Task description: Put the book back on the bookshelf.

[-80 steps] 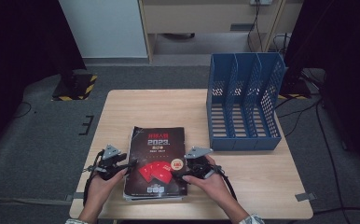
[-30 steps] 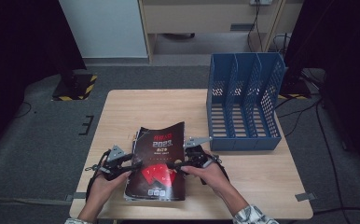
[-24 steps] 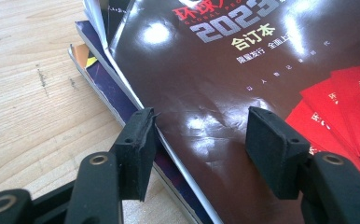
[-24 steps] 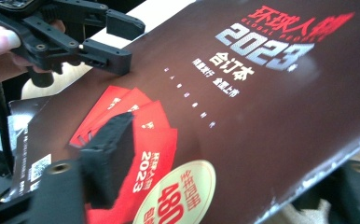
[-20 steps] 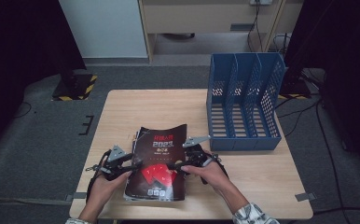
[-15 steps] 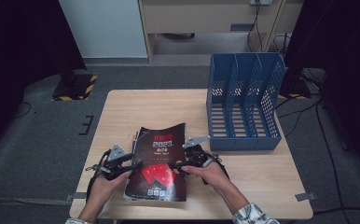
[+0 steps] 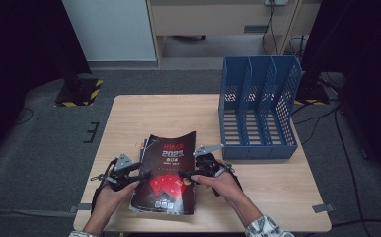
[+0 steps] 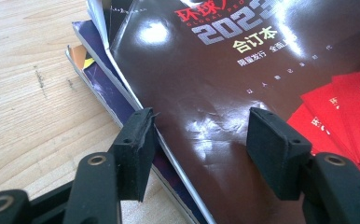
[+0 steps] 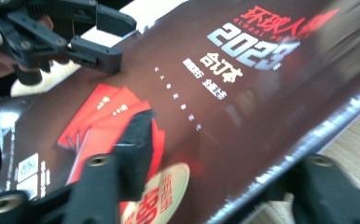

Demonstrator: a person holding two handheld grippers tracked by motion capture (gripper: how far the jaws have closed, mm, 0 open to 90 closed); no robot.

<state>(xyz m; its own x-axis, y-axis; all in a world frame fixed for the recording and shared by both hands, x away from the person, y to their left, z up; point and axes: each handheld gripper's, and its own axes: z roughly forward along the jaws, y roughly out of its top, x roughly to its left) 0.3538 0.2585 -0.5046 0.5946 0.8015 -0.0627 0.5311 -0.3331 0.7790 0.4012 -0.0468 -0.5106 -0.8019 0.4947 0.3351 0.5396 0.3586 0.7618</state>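
We hold the dark 2023 magazine [image 7: 168, 173] between both grippers. Right gripper [image 9: 215, 186]: jaws just closing, now clamped over its edge, the lower jaw partly hidden beneath the blurred cover. Left gripper [image 8: 199, 140]: jaws apart, straddling the opposite edge; contact unclear. More magazines [image 8: 101, 79] lie underneath. Blue file rack [image 7: 257, 108] stands well apart.

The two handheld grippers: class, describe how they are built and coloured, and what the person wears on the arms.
The left gripper and right gripper are black linkage frames with brass-coloured pivot pins and two blocky black foam-like pads. Each carries a grey three-cornered plate on top, and a black cable trails from the left one. A patterned light sleeve cuff shows on the right arm.
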